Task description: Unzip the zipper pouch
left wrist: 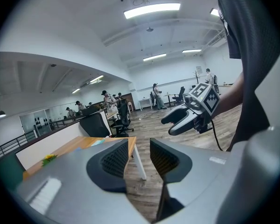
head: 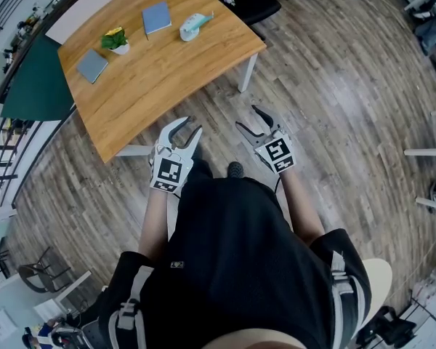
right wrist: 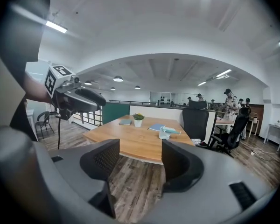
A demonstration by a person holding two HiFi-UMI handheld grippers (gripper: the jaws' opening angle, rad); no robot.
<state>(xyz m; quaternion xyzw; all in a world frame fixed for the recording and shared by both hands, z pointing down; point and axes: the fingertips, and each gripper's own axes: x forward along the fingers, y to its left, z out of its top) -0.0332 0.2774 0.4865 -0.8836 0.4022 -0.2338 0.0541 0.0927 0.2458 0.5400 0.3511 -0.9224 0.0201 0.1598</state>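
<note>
A wooden table [head: 174,71] stands on the plank floor [head: 334,86]. Short of it, the left gripper [head: 188,128] and the right gripper [head: 247,118] hang over the floor, jaws released, nothing between them. The zipper pouch [head: 195,25] lies near the table's far edge, beside a blue notebook [head: 157,17].

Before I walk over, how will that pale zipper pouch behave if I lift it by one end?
Probably floppy: the zipper pouch lies as a soft, uneven mound on the table, so its free end may sag. It looks small, likely light, so a push might slide it across the smooth wood. Its contents aren't visible.
</note>
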